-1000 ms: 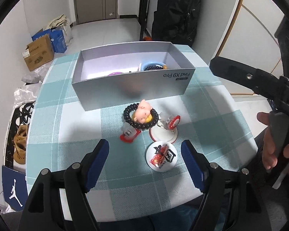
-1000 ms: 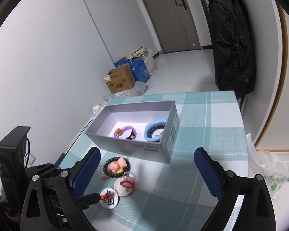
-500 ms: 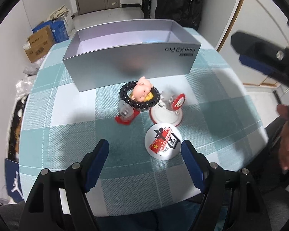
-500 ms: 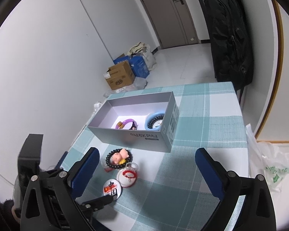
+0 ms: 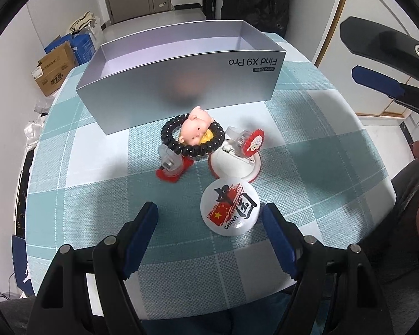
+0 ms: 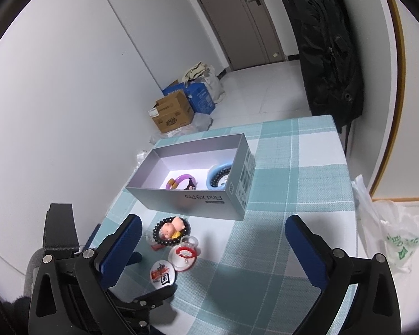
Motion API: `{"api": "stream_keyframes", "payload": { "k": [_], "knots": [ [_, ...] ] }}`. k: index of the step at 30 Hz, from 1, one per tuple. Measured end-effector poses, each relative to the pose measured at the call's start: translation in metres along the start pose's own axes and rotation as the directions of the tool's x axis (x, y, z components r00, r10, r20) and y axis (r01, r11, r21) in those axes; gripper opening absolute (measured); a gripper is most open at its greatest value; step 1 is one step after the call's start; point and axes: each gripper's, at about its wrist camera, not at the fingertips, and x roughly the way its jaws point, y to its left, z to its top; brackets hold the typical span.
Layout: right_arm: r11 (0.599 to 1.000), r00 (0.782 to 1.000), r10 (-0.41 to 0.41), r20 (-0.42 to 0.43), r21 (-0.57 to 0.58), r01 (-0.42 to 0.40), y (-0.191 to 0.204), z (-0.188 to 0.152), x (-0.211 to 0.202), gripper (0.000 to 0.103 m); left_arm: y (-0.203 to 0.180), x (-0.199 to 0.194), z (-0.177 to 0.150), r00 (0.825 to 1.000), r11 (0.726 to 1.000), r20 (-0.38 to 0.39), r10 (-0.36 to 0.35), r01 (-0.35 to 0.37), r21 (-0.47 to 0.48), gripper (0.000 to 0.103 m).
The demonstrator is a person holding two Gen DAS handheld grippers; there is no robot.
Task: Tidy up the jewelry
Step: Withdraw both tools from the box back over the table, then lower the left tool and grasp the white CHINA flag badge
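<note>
A black bead bracelet (image 5: 170, 128) with a pink pig charm (image 5: 196, 130) lies on the checked table (image 5: 321, 167) before a grey open box (image 5: 181, 95). A red clip (image 5: 171, 167), a white dish with a red ornament (image 5: 237, 159) and a round China badge (image 5: 230, 209) lie beside it. My left gripper (image 5: 209, 223) is open, low over the table, with the badge by its right finger. My right gripper (image 6: 212, 240) is open, high above the table. The box (image 6: 192, 198) holds a purple ring (image 6: 181, 180) and a blue ring with beads (image 6: 219, 177).
Cardboard boxes (image 6: 171, 114) and bags sit on the floor beyond the table. A black bag (image 6: 326, 47) hangs at the far right corner. A white plastic bag (image 6: 391, 240) lies right of the table. The table's near edge is just under my left gripper.
My left gripper has come lower and closer to the items, so the box's inside is hidden from it. My right gripper has risen and drawn back a little.
</note>
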Motion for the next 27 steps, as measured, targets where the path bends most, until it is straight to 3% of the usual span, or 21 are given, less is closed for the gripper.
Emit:
{"api": "stream_keyframes", "payload": {
  "k": [5, 7, 9, 16, 21, 27],
  "knots": [
    [1.000, 1.000, -0.003, -0.004, 0.001, 0.003, -0.001, 0.000, 0.000, 0.103, -0.005, -0.001, 0.000, 1.000, 1.000, 0.004, -0.009, 0.009, 0.010, 0.067],
    [1.000, 1.000, -0.005, -0.006, 0.005, 0.006, -0.002, -0.001, 0.001, 0.103, -0.009, -0.004, 0.000, 1.000, 0.999, 0.009, -0.025, 0.024, 0.032, 0.049],
    [1.000, 1.000, -0.009, -0.009, 0.010, 0.009, -0.003, -0.001, 0.001, 0.103, -0.013, -0.005, 0.001, 0.999, 0.998, 0.010, -0.040, 0.040, 0.055, 0.038],
    [1.000, 1.000, -0.008, -0.014, 0.024, 0.008, -0.004, -0.002, 0.002, 0.103, -0.016, -0.007, -0.003, 0.997, 0.995, 0.007, -0.078, 0.078, 0.063, 0.037],
    [0.999, 1.000, -0.022, -0.020, 0.026, 0.022, -0.005, -0.003, 0.003, 0.103, -0.001, -0.008, 0.001, 0.988, 0.988, 0.002, -0.152, 0.152, -0.003, 0.038],
    [0.998, 0.998, -0.047, -0.039, 0.033, 0.048, -0.007, -0.007, 0.007, 0.103, 0.014, -0.025, 0.005, 0.980, 0.980, 0.064, -0.188, 0.191, -0.054, 0.038]
  ]
}}
